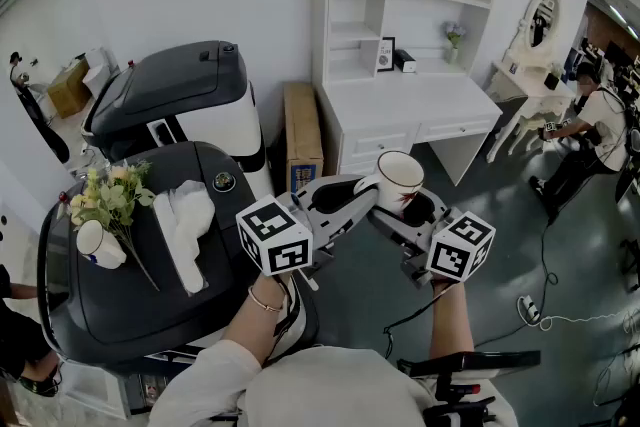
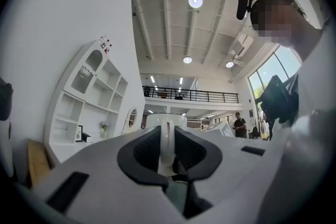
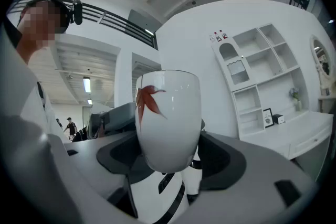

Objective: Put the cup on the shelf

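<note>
Shelf (image 1: 430, 10) stands well ahead; left gripper (image 2: 167, 148) clamps the cup (image 3: 168, 118) handle, right gripper (image 3: 170, 160) jaws spread wide around its body.

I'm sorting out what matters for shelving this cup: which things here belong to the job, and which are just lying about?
Job: cup with red leaf, white shelf.
Lying about: flowers, cardboard box, oval mirror.
</note>
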